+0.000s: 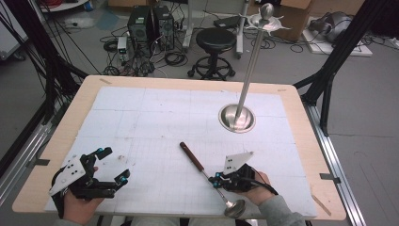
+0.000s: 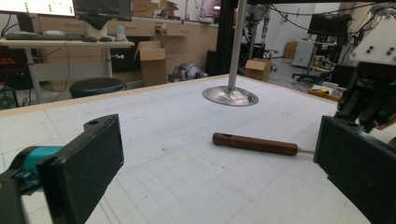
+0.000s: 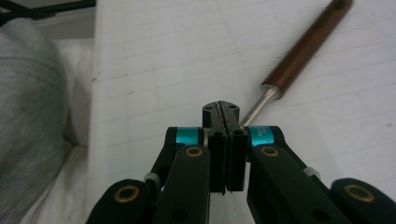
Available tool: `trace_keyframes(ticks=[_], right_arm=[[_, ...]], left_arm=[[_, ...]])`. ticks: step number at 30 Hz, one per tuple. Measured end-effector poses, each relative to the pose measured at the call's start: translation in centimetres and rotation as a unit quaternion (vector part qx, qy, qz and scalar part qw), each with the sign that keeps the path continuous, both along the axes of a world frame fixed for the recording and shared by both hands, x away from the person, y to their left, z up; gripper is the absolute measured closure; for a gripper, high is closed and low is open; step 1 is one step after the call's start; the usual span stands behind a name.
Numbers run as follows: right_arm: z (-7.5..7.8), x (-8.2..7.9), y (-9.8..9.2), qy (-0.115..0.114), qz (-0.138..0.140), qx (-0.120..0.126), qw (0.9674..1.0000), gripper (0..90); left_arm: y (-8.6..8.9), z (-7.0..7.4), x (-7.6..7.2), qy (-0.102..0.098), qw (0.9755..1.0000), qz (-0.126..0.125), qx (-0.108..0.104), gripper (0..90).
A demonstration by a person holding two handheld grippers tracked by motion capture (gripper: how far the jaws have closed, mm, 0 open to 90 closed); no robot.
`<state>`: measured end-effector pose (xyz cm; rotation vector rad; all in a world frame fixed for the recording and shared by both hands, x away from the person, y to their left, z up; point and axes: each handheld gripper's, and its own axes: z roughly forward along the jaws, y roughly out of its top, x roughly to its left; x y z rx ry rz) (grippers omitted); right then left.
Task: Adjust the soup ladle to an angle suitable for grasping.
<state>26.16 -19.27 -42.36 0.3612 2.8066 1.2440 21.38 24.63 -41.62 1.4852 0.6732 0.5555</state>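
White gridded mat (image 1: 155,117) on wood table (image 1: 84,94); cluttered lab bkgd.

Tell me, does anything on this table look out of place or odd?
Nothing is spilled or broken. The ladle lies flat on the white mat, its bowl right at the near edge. The right gripper is shut on its metal shank, while the tall stand it might hang from stands farther back.

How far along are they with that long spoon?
Early on. The right gripper has its jaws shut on the metal shaft of the ladle, whose bowl lies at the table's near edge. The left gripper waits open. The hook stand carries nothing yet; hanging seems likely next.
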Motion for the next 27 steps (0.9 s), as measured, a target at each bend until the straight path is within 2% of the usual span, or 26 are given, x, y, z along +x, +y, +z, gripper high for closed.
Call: trace_keyframes(ticks=[4,17,25,27], right_arm=[[0.1,-0.7,-0.1,-0.005,0.011,-0.022,0.9997,90.0],[-0.2,-0.8,0.6,0.006,0.035,-0.050,0.9981,90.0],[-0.5,-0.5,1.7,0.021,0.050,-0.092,0.9943,90.0],[-0.5,-0.6,1.7,0.023,0.051,-0.097,0.9937,90.0]], left_arm=[[-0.2,0.0,0.2,0.000,1.0000,-0.003,0.001,1.9],[-0.4,0.0,0.4,-0.001,1.0000,-0.005,0.004,1.9],[-0.1,0.1,0.4,-0.002,1.0000,0.000,0.001,1.9],[-0.2,0.1,0.4,-0.002,1.0000,-0.002,0.000,1.9]])
